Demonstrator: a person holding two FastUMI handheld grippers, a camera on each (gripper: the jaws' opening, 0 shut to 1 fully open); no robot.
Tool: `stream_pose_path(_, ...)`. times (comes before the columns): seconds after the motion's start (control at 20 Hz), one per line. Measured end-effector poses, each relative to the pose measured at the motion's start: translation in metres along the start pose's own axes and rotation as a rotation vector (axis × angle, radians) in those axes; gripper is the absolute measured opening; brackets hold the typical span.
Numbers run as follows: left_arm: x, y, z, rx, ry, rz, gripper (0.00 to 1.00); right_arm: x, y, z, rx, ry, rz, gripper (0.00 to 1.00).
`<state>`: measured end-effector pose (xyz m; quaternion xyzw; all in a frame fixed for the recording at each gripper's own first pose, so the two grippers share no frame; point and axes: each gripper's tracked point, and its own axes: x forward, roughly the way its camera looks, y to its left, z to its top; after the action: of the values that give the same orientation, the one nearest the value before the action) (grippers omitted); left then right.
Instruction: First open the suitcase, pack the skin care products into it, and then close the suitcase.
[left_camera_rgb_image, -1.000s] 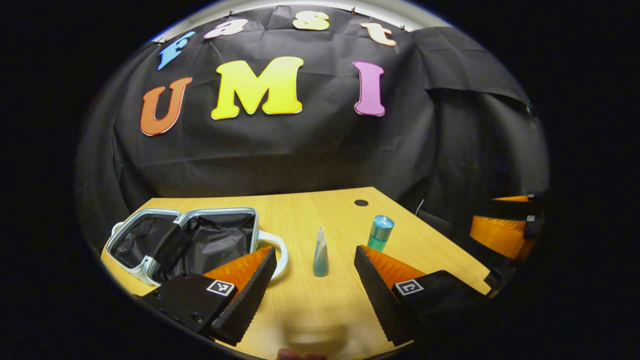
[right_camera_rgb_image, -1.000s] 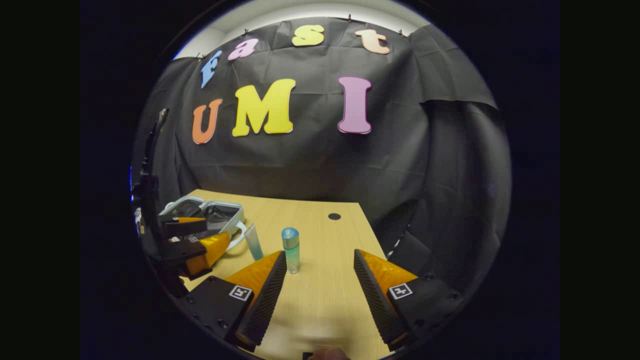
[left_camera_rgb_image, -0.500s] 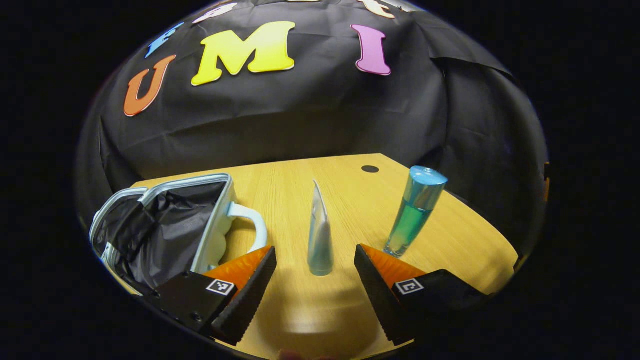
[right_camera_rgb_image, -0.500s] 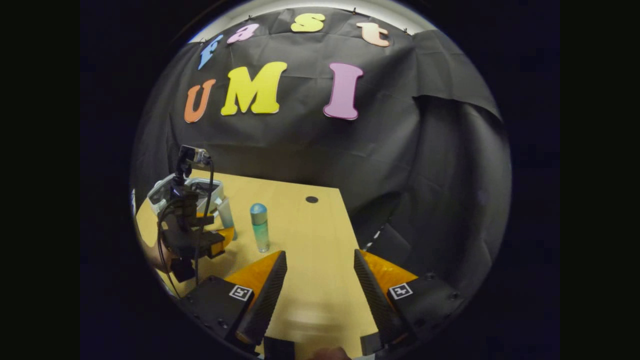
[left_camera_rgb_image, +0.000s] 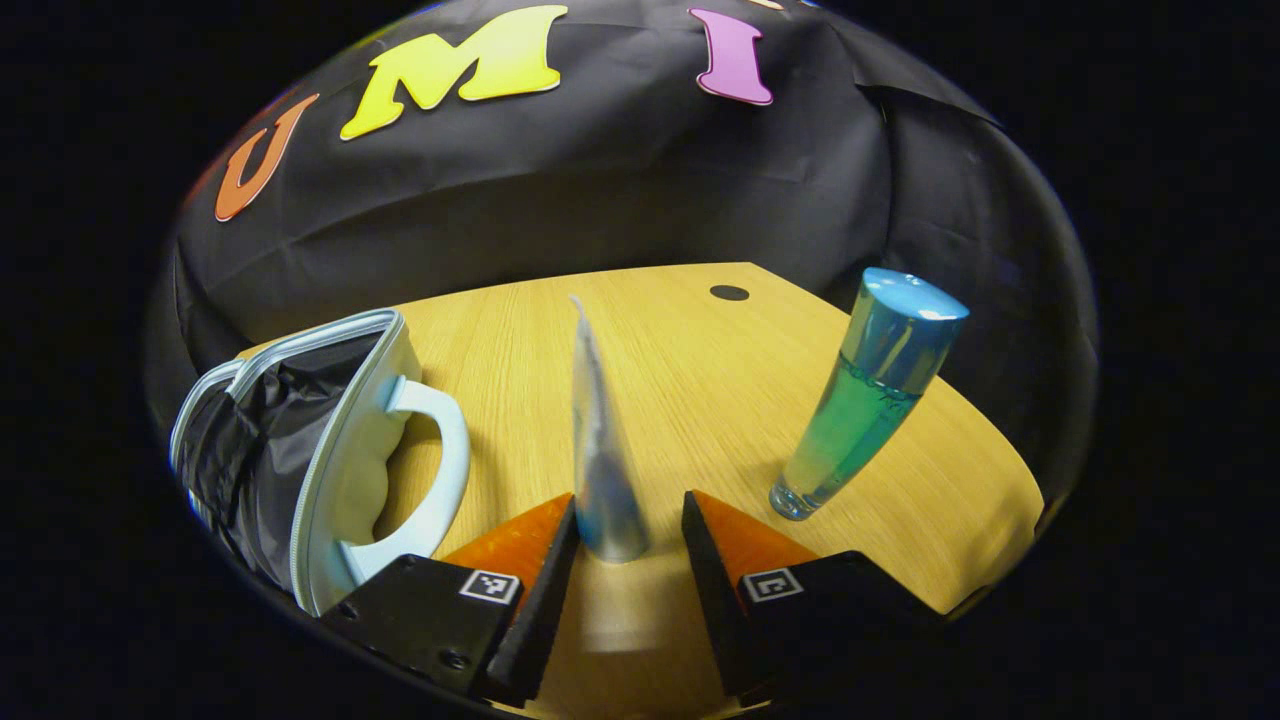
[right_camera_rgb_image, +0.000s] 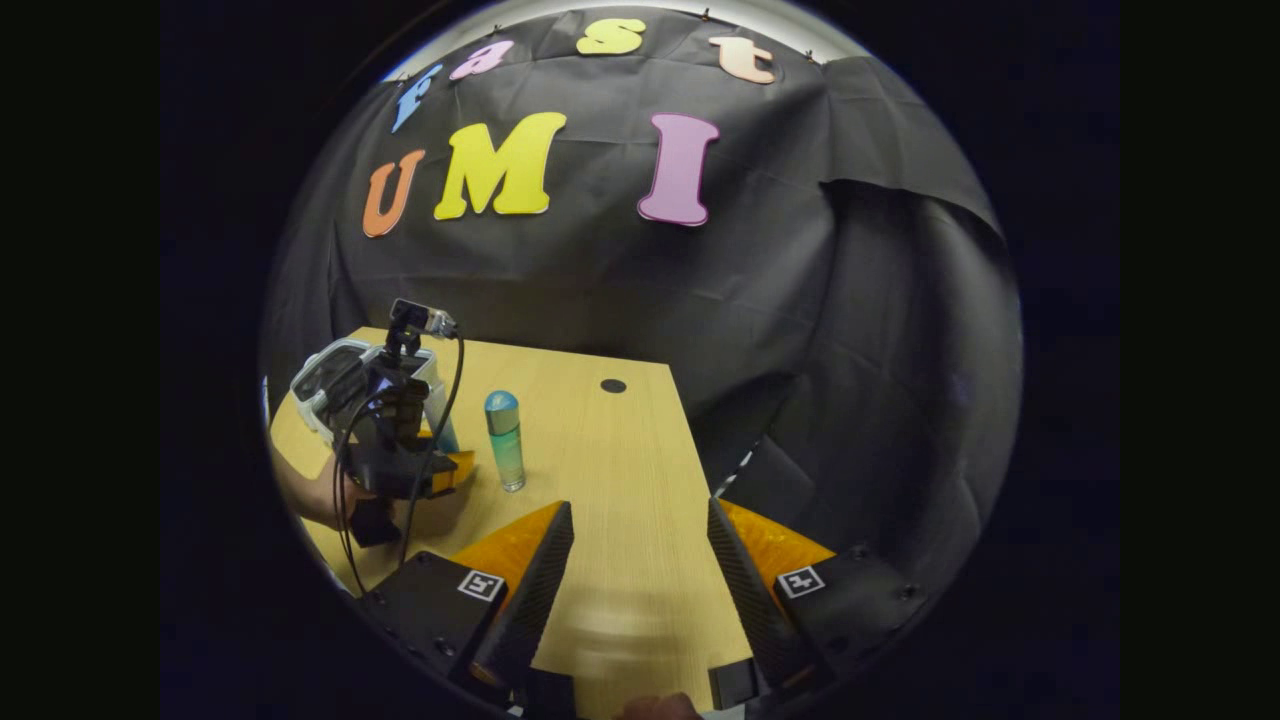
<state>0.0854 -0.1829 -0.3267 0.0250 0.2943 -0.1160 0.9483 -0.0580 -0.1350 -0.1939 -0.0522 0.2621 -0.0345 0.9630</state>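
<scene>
Now | left gripper (left_camera_rgb_image: 625, 540) low, fingers bracketing upright tube (left_camera_rgb_image: 600, 450), contact unclear | right gripper (right_camera_rgb_image: 640, 560) open, hovering

Left gripper view: camera low over the worktop (left_camera_rgb_image: 650, 330), facing the booth's back wall, very near the upright tube (left_camera_rgb_image: 598, 450) that stands between the left tongs (left_camera_rgb_image: 625, 545). Right gripper view: camera higher and farther back toward the worktop's right side, facing the same wall over the right tongs (right_camera_rgb_image: 640, 580). Shared: suitcase (left_camera_rgb_image: 330, 440), bottle (left_camera_rgb_image: 860, 390), worktop hole (left_camera_rgb_image: 729, 293).
</scene>
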Motion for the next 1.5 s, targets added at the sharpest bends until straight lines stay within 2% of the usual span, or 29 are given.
stream_pose_path(0.1,-0.002,0.003,-0.001,-0.023,0.007,-0.004,0.44,0.003,0.007,-0.001,-0.007,0.010,0.021,0.80)
stream_pose_path(0.2,-0.003,0.005,-0.003,-0.032,0.020,-0.011,0.42,0.005,0.012,-0.002,-0.010,0.014,0.046,0.80)
stream_pose_path(0.25,-0.006,0.006,-0.005,-0.041,0.027,-0.015,0.49,0.009,0.016,-0.004,-0.008,0.020,0.060,0.80)
stream_pose_path(0.3,-0.014,0.006,-0.004,-0.050,0.031,-0.021,0.40,0.015,0.023,-0.007,-0.002,0.028,0.079,0.80)
stream_pose_path(0.35,-0.026,0.005,-0.001,-0.050,0.034,-0.032,0.40,0.022,0.033,-0.010,0.014,0.041,0.109,0.80)
stream_pose_path(0.4,-0.042,0.006,0.007,-0.038,0.020,-0.036,0.47,0.029,0.045,-0.013,0.040,0.059,0.146,0.80)
stream_pose_path(0.45,-0.059,0.008,0.014,-0.025,0.010,-0.042,0.39,0.038,0.058,-0.016,0.069,0.072,0.180,0.80)
stream_pose_path(0.6,-0.113,0.013,0.023,-0.029,0.006,-0.047,0.39,0.072,0.097,-0.024,0.119,0.102,0.249,0.80)
stream_pose_path(0.75,-0.158,0.025,0.026,-0.077,0.009,-0.013,0.39,0.102,0.129,-0.020,0.132,0.097,0.291,0.80)
stream_pose_path(0.95,-0.191,0.050,0.020,-0.151,0.023,0.055,0.39,0.143,0.157,-0.030,0.094,0.117,0.312,0.81)
stream_pose_path(1.1,-0.207,0.074,0.014,-0.159,0.031,0.118,0.39,0.167,0.167,-0.028,0.099,0.118,0.301,0.80)
stream_pose_path(1.35,-0.226,0.103,0.006,-0.212,0.040,0.185,0.39,0.188,0.184,-0.037,0.114,0.169,0.314,0.80)
stream_pose_path(1.4,-0.228,0.109,0.007,-0.211,0.037,0.197,0.39,0.190,0.185,-0.039,0.111,0.176,0.311,0.76)
stream_pose_path(1.5,-0.231,0.117,0.008,-0.219,0.036,0.213,0.39,0.194,0.180,-0.036,0.099,0.169,0.286,0.62)
